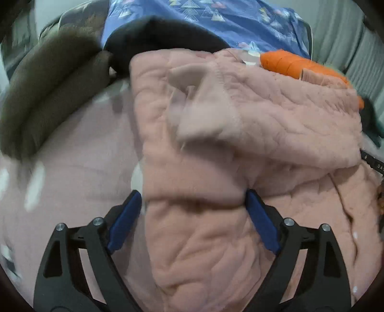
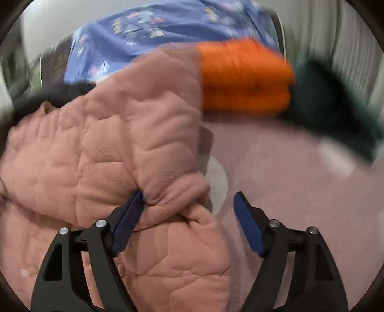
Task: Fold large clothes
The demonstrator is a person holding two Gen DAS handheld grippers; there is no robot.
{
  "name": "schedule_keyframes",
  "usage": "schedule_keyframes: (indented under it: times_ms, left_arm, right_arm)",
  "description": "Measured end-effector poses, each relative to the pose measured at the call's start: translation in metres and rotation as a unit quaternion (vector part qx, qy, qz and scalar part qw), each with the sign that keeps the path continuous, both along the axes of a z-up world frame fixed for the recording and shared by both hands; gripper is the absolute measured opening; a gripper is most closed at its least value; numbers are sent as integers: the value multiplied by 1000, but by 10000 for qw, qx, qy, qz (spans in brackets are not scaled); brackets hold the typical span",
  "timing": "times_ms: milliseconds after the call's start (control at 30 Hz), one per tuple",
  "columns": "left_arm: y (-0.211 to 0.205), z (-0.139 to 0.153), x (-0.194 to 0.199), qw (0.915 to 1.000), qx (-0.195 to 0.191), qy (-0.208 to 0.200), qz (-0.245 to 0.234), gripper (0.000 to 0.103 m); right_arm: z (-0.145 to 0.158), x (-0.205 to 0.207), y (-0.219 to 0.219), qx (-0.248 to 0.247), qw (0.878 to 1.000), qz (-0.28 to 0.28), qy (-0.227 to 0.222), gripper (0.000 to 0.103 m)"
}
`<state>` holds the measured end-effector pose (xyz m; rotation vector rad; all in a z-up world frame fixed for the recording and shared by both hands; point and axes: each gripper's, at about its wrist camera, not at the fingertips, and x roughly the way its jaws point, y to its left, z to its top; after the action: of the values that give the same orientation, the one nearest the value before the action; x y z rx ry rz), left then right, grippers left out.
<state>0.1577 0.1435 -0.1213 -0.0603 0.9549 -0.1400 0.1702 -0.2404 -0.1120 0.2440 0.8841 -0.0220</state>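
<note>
A pink quilted jacket (image 1: 240,134) lies partly folded on a pale pink bed sheet (image 1: 79,172). My left gripper (image 1: 194,199) is open, with its blue fingers (image 1: 126,218) on either side of a band of the jacket. In the right wrist view the same jacket (image 2: 115,148) fills the left half. My right gripper (image 2: 188,201) is open, its left finger (image 2: 128,220) against a bunched fold of the jacket, its right finger over the bare sheet (image 2: 300,192).
A folded orange garment (image 2: 244,79) and a dark green one (image 2: 336,105) lie beyond the jacket. A blue patterned cloth (image 1: 216,19), a dark garment (image 1: 156,40) and a brown fleece (image 1: 48,91) lie at the back and left.
</note>
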Motion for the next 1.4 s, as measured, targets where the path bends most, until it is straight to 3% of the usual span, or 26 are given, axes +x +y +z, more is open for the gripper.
schedule_keyframes:
  times_ms: [100, 267, 400, 633, 733, 800, 867, 933, 967, 1000, 1067, 1167, 1267, 1400]
  left_arm:
    - [14, 12, -26, 9999, -123, 18, 3, 88]
    - [49, 10, -83, 9997, -246, 91, -10, 87]
    - [65, 6, -123, 9981, -572, 59, -209, 86]
    - [46, 6, -168, 9912, -1052, 60, -800, 58]
    - [45, 5, -188, 9872, -1292, 130, -931, 56]
    - [44, 4, -194, 9841, -1472, 184, -978, 46]
    - [44, 4, -201, 9783, -1811, 258, -977, 24]
    - [48, 12, -209, 9721, -2171, 127, -877, 12]
    - [51, 21, -216, 9636, -2513, -23, -906, 11]
    - [52, 26, -220, 9608, -2609, -121, -931, 11]
    - [46, 33, -226, 9665, -2373, -202, -961, 12]
    - [48, 15, -224, 9768, -1987, 75, -792, 13]
    - [59, -1, -226, 9766, -2084, 225, -472, 30]
    - [51, 1, -240, 9770, -1961, 138, -827, 51]
  right_arm:
    - [11, -22, -14, 431, 9990, 17, 118, 78]
    - [7, -82, -21, 471, 9976, 510, 54, 77]
    - [-2, -125, -18, 562, 9955, 769, 8, 69]
    - [-11, -178, -31, 1345, 9872, 858, 3, 48]
    - [-14, -200, -34, 1538, 9843, 866, 5, 45]
    - [-14, -212, -35, 1670, 9823, 845, -30, 45]
    - [-14, -221, -35, 1754, 9812, 806, -26, 41]
    - [-13, -228, -36, 1901, 9784, 807, -62, 33]
    - [-10, -233, -37, 1979, 9769, 797, -138, 33]
    - [-10, -234, -38, 1965, 9773, 778, -148, 33]
    - [-12, -238, -40, 1901, 9789, 738, -87, 33]
    - [-15, -244, -44, 1976, 9778, 697, -34, 35]
    - [-17, -255, -45, 2044, 9757, 783, 60, 38]
    - [-17, -275, -43, 1947, 9758, 990, 92, 42]
